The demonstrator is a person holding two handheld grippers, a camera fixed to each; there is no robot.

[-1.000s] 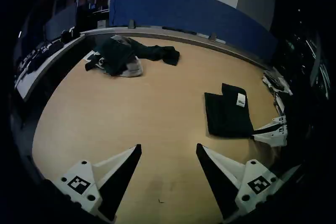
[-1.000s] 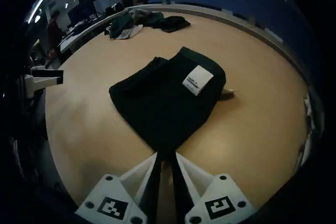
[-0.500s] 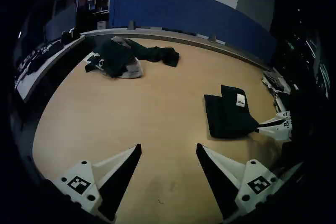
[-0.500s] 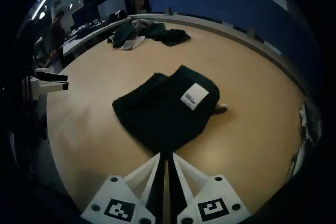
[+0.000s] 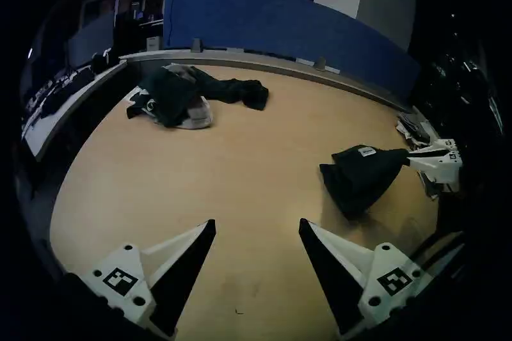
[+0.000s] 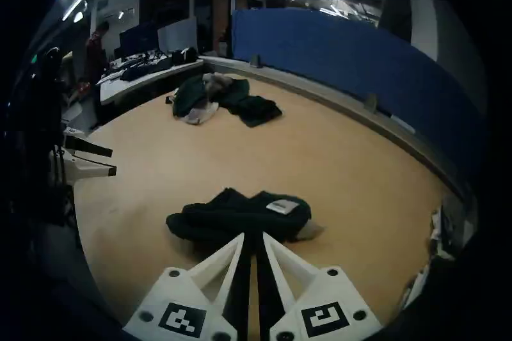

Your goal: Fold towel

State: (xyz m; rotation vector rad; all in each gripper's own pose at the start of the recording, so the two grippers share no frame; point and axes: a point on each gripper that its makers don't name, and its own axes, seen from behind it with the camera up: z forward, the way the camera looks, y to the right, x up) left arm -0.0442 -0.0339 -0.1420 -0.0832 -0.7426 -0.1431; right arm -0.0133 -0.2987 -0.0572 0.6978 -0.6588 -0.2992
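in the left gripper view a heap of clothes (image 5: pixel 173 95) lies far back on the left of the wooden desk (image 5: pixel 211 168), before a blue partition (image 5: pixel 288 27). low in the middle the left gripper (image 5: pixel 256 221) hangs over bare desk, its fingers spread wide with nothing between them. to its right the dark towel (image 5: pixel 358 174) sits bunched on the desk with one corner drawn up to a peak. at the far right the right gripper (image 5: pixel 416 158) has its fingers clenched on that corner. the pinch itself is dark, so i judge the hold from how the cloth hangs off the tips.

the step in hand looks like lifting the towel by one corner to open it out. to do it well, the raised corner should travel straight and high enough that the body peels off the desk instead of dragging into a lump. the left gripper should come across and take the neighbouring corner, so the edge is taut between two points before anything is laid down.

the left gripper view gives the lift side-on: how high the peak stands and how much cloth rests on the desk. the right gripper view looks along its own fingers and gives the white label (image 6: pixel 281 206) facing up on the top layer. it also shows the left gripper off to the left, well apart from the cloth.
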